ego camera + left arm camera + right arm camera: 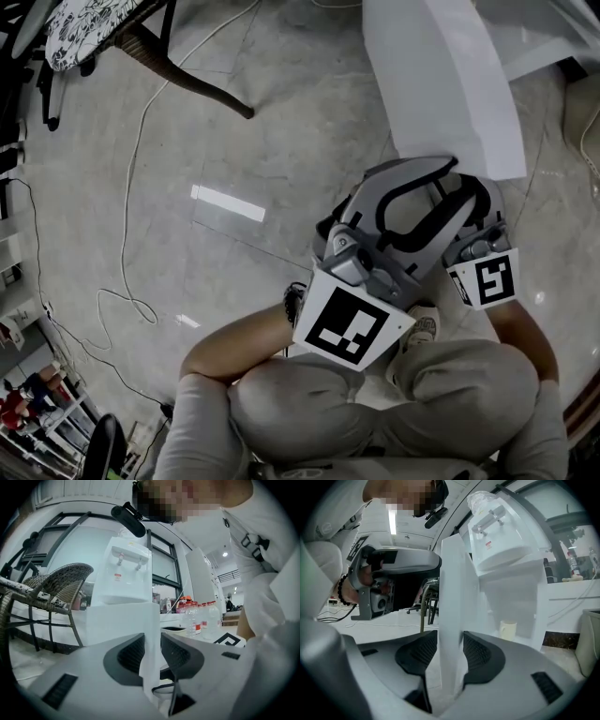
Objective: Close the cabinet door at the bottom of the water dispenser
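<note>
Cabinet door (123, 623) clamped edge-on in left gripper (151, 654), right gripper (450, 656) loose astride it, apparently for swinging shut toward water dispenser (124, 573) ahead.

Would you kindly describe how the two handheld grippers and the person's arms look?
Both the left gripper and right gripper have light grey bodies with dark, ribbed pads. Each carries a white cube with black square markers. Forearms are bare; the left one wears a dark beaded bracelet.

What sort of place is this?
Likely an office lounge or break area, though that is a guess: a white water dispenser, a row of bottles and a wicker chair.
</note>
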A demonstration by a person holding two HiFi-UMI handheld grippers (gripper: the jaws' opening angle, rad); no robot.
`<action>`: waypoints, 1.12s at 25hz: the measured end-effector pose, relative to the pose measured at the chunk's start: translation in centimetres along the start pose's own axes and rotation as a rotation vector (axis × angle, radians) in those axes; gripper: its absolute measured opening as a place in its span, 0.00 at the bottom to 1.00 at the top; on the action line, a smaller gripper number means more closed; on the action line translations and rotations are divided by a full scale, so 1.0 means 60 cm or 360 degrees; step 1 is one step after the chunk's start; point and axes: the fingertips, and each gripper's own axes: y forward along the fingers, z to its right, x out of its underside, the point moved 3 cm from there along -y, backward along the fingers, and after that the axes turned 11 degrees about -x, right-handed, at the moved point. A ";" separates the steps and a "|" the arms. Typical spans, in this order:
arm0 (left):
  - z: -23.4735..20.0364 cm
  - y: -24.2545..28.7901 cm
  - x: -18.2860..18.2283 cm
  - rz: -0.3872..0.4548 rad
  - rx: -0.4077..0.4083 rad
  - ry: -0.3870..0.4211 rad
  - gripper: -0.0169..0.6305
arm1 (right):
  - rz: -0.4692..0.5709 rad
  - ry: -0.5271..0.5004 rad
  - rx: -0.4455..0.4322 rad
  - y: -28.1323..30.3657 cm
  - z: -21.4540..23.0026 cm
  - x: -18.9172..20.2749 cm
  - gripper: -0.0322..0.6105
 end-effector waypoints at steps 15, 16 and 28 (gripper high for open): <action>0.045 0.048 0.010 -0.0013 0.0153 -0.0008 0.20 | 0.0054 0.0032 0.0210 -0.030 0.061 0.001 0.31; 0.047 0.048 0.013 -0.0015 0.0156 -0.0005 0.20 | 0.0057 0.0031 0.0215 -0.032 0.065 0.002 0.31; 0.001 0.082 0.065 -0.0120 -0.0027 0.0137 0.04 | 0.0093 0.0035 0.0464 -0.070 0.137 0.008 0.31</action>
